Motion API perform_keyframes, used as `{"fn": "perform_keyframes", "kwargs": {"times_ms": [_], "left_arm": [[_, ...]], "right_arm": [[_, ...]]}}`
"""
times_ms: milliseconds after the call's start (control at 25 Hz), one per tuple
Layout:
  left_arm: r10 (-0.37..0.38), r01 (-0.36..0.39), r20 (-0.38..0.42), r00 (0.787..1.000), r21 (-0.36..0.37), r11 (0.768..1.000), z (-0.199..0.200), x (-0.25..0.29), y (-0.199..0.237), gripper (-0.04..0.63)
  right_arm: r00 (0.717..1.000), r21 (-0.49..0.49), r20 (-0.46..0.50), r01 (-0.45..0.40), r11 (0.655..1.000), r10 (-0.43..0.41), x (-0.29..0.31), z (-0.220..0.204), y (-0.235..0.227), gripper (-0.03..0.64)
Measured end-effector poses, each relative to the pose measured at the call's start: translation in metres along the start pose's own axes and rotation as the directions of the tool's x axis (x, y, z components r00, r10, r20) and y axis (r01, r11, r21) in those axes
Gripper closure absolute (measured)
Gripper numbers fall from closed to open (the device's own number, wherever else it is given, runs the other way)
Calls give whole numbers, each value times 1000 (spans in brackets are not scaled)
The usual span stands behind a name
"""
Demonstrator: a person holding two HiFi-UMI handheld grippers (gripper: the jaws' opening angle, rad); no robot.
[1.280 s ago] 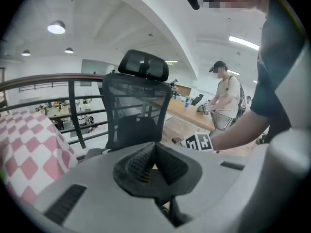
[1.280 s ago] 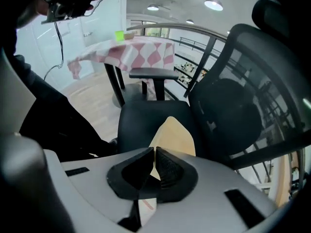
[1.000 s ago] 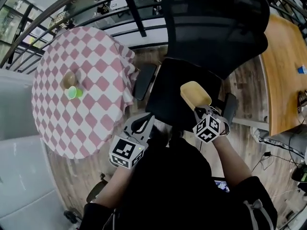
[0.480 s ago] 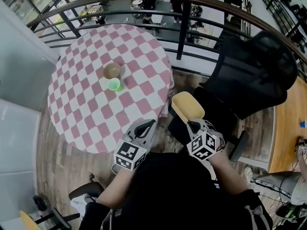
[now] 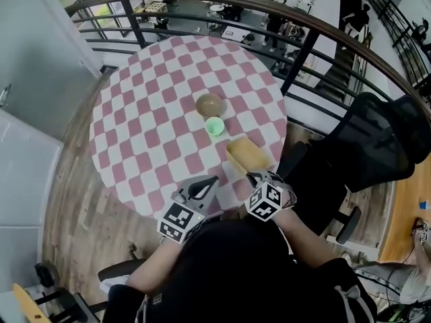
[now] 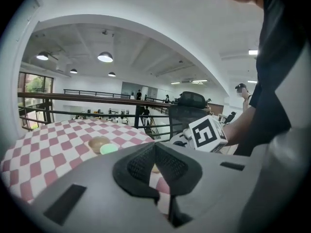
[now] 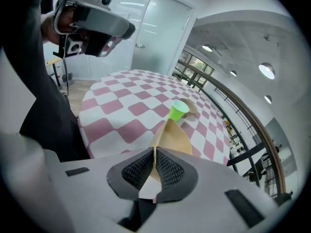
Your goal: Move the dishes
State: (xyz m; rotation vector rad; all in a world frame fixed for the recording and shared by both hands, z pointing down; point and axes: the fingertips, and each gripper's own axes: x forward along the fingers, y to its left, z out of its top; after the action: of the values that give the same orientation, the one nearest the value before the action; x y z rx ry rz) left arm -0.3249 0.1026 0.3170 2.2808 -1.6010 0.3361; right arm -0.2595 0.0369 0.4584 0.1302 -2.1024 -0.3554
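Currently, we see the round checked table (image 5: 135, 133) filling the upper left and centre of the head view. At lower centre, our left gripper (image 5: 209, 182) hangs over the table's near edge, its jaws closed together with nothing between them. Above it, a brown bowl (image 5: 209, 104) and a green cup (image 5: 214, 126) stand just beside each other. Right of these, the tan dish (image 5: 248, 156) lies over the table's right part, its near rim pinched in our right gripper (image 5: 258, 177). A black chair (image 5: 384, 147) stands at far right.
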Motion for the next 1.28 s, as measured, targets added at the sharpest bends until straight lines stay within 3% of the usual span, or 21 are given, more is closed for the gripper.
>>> {"fn": "perform_keyframes", "kwargs": {"times_ms": [280, 640, 1080, 1280], "left_arm": [[79, -76, 27, 997, -95, 993, -6, -24, 33, 595], [126, -120, 42, 991, -121, 985, -12, -38, 45, 595], [112, -107, 30, 993, -147, 983, -27, -52, 49, 595], [36, -31, 32, 999, -147, 989, -30, -41, 46, 595]], "right_arm": [[995, 4, -30, -100, 995, 100, 36, 23, 18, 587], [962, 10, -44, -269, 963, 269, 67, 24, 65, 586], [967, 162, 23, -256, 953, 255, 78, 33, 50, 584], [968, 266, 159, -233, 935, 196, 63, 44, 45, 583]]}}
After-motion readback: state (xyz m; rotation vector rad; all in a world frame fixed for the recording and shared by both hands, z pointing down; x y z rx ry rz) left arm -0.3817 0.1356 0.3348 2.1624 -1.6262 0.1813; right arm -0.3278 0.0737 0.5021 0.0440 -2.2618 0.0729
